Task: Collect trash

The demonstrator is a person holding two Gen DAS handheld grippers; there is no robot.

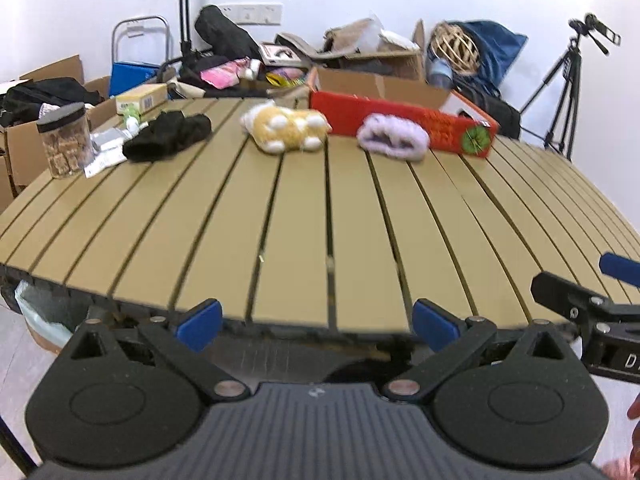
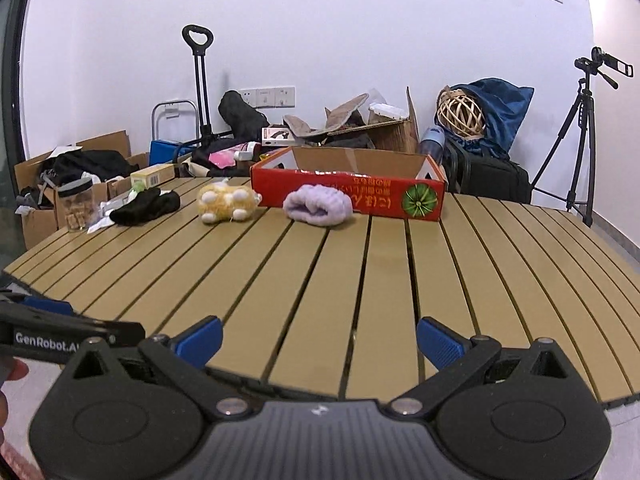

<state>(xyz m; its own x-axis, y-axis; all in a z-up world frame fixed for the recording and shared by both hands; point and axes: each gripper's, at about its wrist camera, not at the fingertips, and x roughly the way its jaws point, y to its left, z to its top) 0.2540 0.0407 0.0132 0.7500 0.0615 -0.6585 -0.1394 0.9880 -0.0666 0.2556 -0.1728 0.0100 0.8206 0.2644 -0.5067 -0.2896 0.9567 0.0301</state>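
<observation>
Presently both jaws stand released: left gripper (image 1: 317, 325) and right gripper (image 2: 319, 340) hold nothing at the slatted table's (image 2: 380, 276) near edge; black cloth (image 2: 145, 207), plush toy (image 2: 227, 202), purple headband (image 2: 319, 209) lie far side.

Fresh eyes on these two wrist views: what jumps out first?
The red cardboard box at the far edge of the slatted table grabs the eye first. In front of it lie a lilac fuzzy slipper, a yellow plush toy and a black cloth, with a clear jar at far left. Both the left gripper and the right gripper hang open and empty at the near edge.
</observation>
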